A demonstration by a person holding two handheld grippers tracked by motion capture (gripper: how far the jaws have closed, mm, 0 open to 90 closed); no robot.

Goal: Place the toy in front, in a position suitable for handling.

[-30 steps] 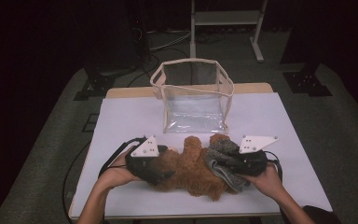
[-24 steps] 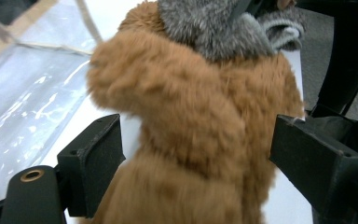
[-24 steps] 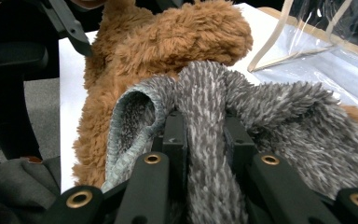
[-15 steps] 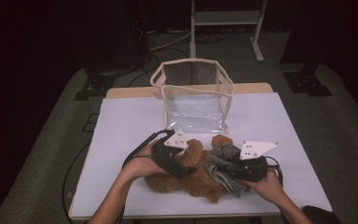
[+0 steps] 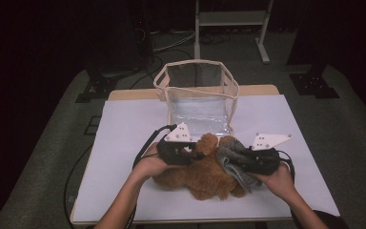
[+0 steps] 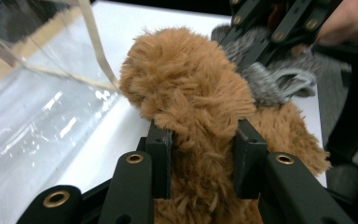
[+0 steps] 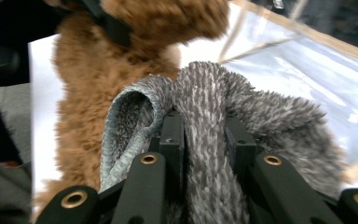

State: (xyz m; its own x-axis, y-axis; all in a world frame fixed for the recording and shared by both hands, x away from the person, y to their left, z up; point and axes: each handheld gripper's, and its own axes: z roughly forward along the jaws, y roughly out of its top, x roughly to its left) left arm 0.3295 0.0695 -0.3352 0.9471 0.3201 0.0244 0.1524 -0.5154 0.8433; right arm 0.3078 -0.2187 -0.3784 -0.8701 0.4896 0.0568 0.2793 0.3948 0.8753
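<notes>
Plush brown toy (image 5: 205, 171) and grey fleece cloth (image 7: 242, 116), soft, light, compressible.
Left gripper (image 6: 203, 158) clamps brown fur; right gripper (image 7: 203, 140) pinches grey fold; clear bag (image 5: 198, 102) at twelve o'clock.

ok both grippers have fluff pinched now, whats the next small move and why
Probably lift together toward the clear bag. The left gripper has just closed on the brown plush, the right gripper clamps the grey fabric, and the bag stands open just behind.
</notes>
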